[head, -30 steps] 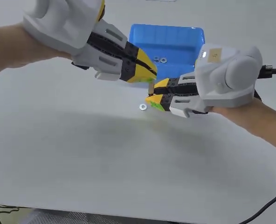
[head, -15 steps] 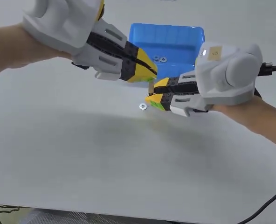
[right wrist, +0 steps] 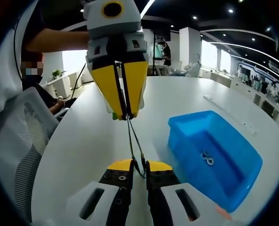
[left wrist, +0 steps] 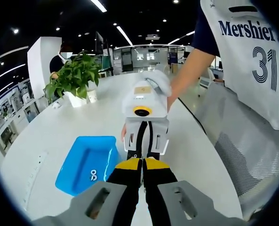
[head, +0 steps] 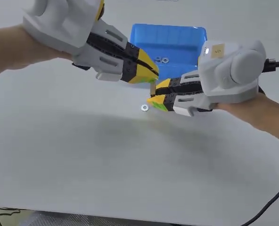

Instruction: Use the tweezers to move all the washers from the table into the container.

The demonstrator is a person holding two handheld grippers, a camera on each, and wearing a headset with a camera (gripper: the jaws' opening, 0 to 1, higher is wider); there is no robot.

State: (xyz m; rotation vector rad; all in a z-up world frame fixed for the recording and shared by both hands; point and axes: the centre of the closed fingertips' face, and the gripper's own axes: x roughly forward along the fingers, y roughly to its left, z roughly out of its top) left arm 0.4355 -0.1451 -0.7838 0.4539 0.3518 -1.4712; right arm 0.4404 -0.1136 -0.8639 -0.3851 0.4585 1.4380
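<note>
Thin metal tweezers run between my two grippers. My left gripper comes in from the upper left, its yellow tips shut on the tweezers' upper part. My right gripper faces it from the right, jaws shut on the tweezers' lower end. One small washer lies on the white table just left of the right gripper's tips. The blue container stands behind the grippers, with two washers on its floor.
The white table stretches toward its front edge near me. A black cable trails off at the right. A potted plant stands far back on the table, and a mesh chair is beside it.
</note>
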